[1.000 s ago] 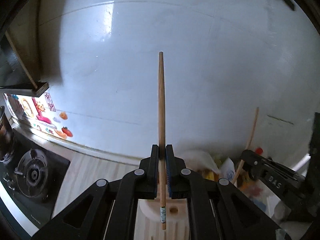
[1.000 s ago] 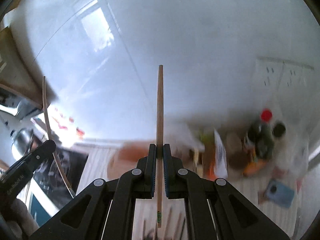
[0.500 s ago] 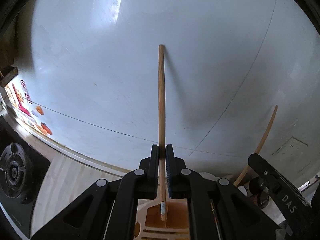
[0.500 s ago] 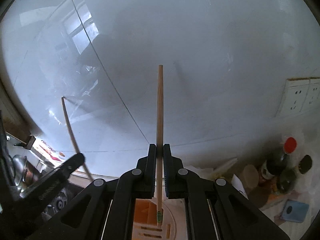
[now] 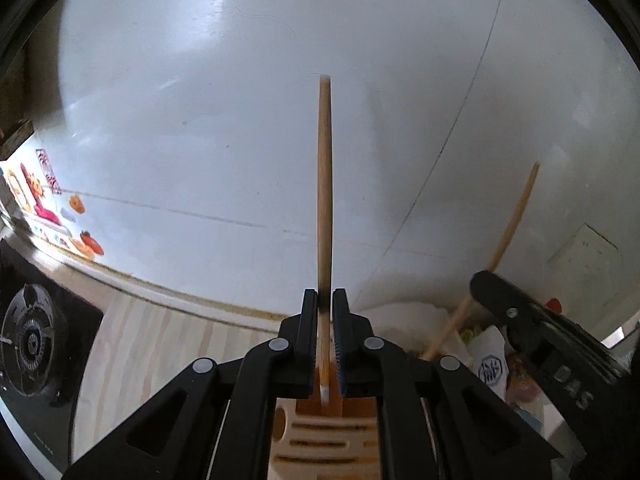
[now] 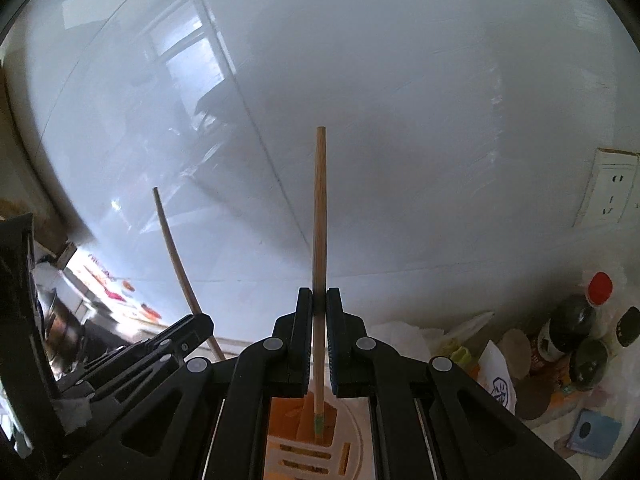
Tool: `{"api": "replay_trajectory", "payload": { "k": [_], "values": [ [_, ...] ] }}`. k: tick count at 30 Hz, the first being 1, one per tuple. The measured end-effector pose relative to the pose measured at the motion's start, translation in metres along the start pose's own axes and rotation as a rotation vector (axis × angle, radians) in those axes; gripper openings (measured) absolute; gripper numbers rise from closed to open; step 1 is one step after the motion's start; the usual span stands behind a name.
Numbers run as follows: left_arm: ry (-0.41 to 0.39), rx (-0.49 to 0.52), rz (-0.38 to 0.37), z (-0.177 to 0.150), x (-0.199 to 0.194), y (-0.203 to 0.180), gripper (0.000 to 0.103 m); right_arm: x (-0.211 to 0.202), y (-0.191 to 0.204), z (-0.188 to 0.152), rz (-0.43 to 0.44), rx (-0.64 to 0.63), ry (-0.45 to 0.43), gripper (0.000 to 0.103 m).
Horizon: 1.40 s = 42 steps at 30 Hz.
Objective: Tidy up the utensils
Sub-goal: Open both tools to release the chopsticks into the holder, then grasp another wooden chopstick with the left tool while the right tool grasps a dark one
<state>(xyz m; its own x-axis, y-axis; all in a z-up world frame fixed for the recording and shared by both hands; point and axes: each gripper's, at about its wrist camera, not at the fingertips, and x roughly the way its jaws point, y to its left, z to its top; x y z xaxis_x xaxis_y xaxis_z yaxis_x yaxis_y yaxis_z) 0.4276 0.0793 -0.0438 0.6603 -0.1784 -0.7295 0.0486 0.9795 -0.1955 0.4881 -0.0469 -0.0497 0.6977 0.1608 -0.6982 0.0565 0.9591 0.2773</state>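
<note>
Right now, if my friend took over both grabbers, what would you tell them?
Left gripper: jaws shut on a chopstick, upright, lower tip over the wooden holder.
Right gripper: jaws shut on the other chopstick, tip also over the holder's open slot.
Done: both chopsticks picked up and brought above the holder.
Left: lower each into the slot, then open the jaws. Whether the tips touch the holder yet I can't tell.

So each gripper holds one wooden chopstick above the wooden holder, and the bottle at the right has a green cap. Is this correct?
Not quite: the bottle's cap is red, as the right wrist view shows. The rest holds: each gripper holds a chopstick above the holder.
</note>
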Motion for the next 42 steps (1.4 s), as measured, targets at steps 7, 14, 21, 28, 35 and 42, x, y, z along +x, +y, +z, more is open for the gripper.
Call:
{"api": "replay_trajectory", "payload": {
  "k": [7, 14, 21, 28, 35, 42],
  "values": [
    [-0.021, 0.010, 0.036, -0.002, -0.042, 0.002, 0.073, -0.005, -0.005, -0.007, 0.047, 0.012, 0.096, 0.029],
    [-0.066, 0.013, 0.135, -0.032, -0.087, 0.010, 0.103, -0.059, -0.027, -0.027, 0.003, 0.057, 0.051, 0.060],
    [0.007, 0.033, 0.195, -0.092, -0.087, 0.014, 0.103, -0.105, -0.051, -0.076, -0.053, 0.090, 0.027, 0.096],
    [0.164, 0.044, 0.242, -0.157, -0.051, 0.011, 0.103, -0.095, -0.077, -0.138, -0.143, 0.097, 0.157, 0.096],
    [0.361, 0.075, 0.271, -0.221, 0.001, 0.012, 0.103, -0.046, -0.098, -0.218, -0.208, 0.059, 0.417, 0.065],
    [0.592, 0.047, 0.234, -0.283, 0.041, 0.024, 0.078, -0.004, -0.119, -0.288, -0.233, 0.040, 0.652, 0.039]
  ]
}}
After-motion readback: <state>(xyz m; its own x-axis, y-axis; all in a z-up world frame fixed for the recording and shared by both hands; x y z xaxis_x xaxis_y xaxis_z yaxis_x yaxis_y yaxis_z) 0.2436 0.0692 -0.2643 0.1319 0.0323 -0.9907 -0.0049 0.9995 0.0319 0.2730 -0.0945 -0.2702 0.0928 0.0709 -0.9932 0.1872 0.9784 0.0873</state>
